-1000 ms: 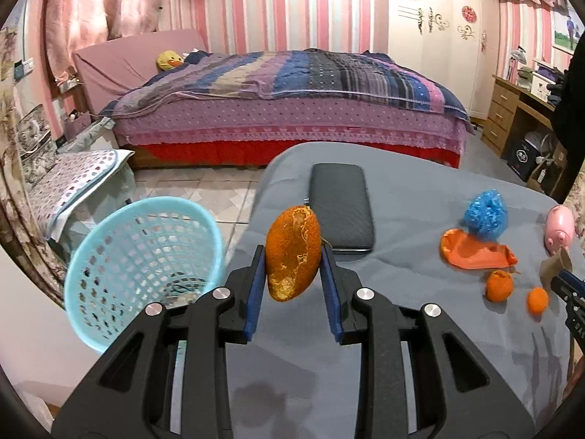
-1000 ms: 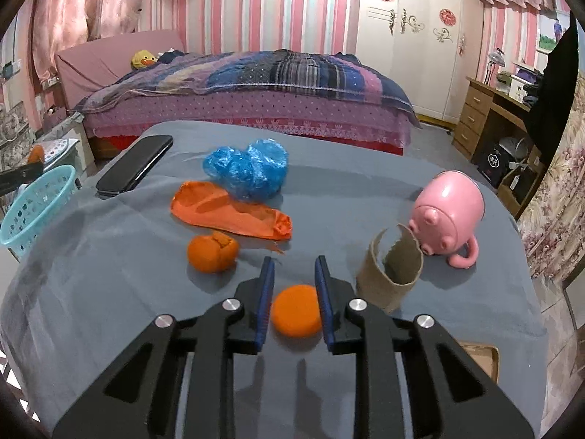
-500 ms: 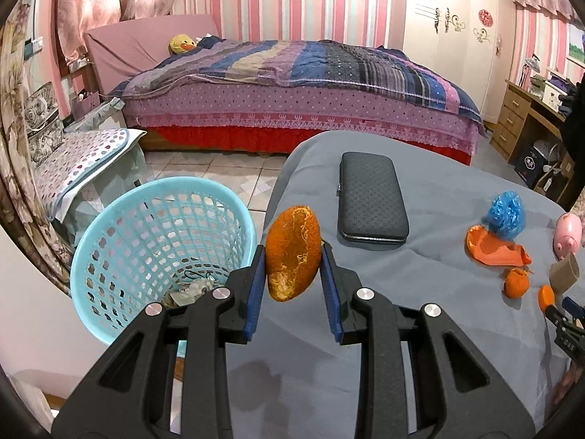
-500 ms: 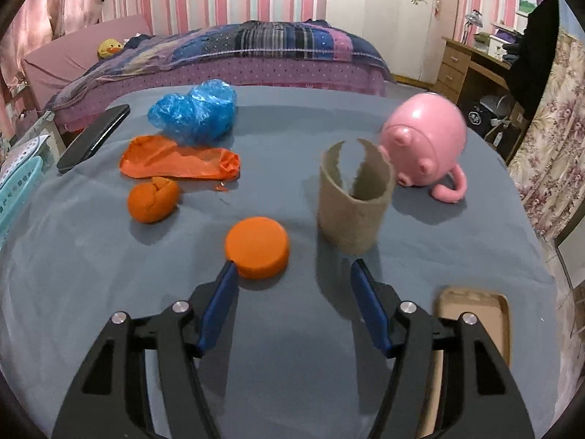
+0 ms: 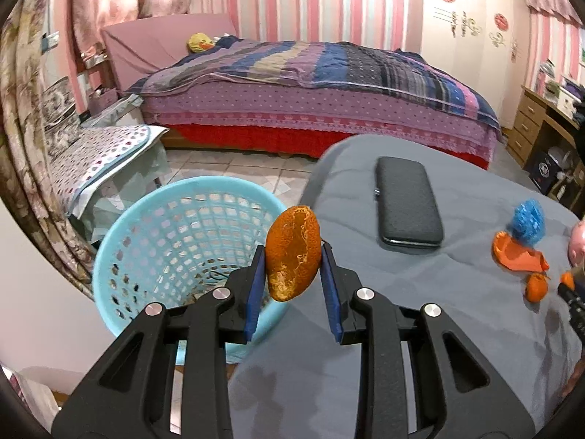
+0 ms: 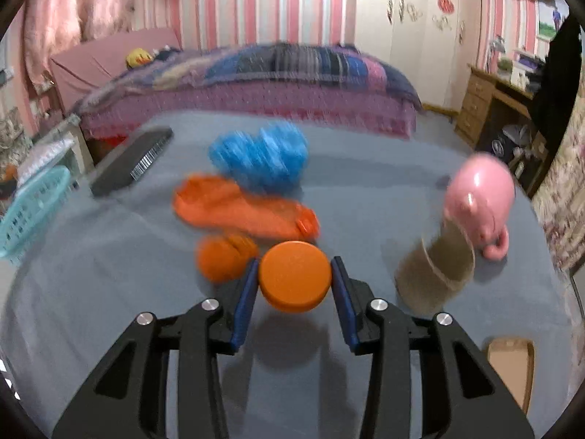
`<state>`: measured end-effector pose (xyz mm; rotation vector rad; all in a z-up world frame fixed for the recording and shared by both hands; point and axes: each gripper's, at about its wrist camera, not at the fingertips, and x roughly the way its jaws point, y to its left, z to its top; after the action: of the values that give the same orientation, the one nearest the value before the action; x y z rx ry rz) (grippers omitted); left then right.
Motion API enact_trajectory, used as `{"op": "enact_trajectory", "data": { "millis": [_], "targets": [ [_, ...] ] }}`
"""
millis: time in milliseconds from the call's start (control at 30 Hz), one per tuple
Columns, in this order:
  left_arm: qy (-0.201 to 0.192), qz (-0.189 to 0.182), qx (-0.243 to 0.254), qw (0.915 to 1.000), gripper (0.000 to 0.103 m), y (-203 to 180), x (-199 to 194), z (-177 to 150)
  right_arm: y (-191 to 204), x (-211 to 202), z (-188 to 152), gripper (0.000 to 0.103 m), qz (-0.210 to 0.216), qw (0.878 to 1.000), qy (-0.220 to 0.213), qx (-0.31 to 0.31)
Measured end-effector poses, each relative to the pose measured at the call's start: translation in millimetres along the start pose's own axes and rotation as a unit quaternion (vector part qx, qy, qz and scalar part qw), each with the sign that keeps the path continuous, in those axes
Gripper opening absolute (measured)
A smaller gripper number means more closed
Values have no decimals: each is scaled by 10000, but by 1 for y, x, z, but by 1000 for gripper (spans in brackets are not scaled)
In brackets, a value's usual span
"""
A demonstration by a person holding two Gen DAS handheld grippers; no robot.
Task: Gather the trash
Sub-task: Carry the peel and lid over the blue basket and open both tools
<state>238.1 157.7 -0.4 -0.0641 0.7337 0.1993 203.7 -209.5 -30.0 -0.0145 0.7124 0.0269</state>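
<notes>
My left gripper (image 5: 291, 256) is shut on a piece of orange peel (image 5: 292, 237), held upright at the grey table's left edge, beside the light blue basket (image 5: 146, 226) on the floor. In the right wrist view, a round orange cap (image 6: 294, 276) sits between the blue pads of my right gripper (image 6: 295, 274). Its jaws are closing and both pads touch the cap's sides. Just past it lie a curled bit of peel (image 6: 223, 258), an orange wrapper (image 6: 241, 212) and a crumpled blue bag (image 6: 261, 159).
A black case (image 5: 407, 206) lies on the grey tablecloth (image 5: 365, 311). A torn cardboard tube (image 6: 435, 274) and a pink pig mug (image 6: 479, 197) stand right of the cap. A flat brown box (image 6: 510, 366) lies near the right front. A bed stands behind.
The left gripper carried the peel leftward, closer to the basket. The right gripper opened wide, moved forward around the orange cap, then closed onto it.
</notes>
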Motion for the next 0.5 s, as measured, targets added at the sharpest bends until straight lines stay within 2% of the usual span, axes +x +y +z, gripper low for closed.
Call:
{"op": "enact_trajectory", "data": {
  "millis": [67, 200, 500],
  "targets": [
    [-17, 85, -55, 9999, 28, 8, 0, 2, 16, -5, 13, 40, 190, 9997, -145, -91],
    [-121, 505, -9, 9987, 28, 23, 1, 6, 52, -5, 38, 40, 504, 9974, -300, -429],
    [-186, 858, -215, 9959, 28, 68, 2, 9, 154, 7, 73, 40, 1334, 9851, -522, -955]
  ]
}}
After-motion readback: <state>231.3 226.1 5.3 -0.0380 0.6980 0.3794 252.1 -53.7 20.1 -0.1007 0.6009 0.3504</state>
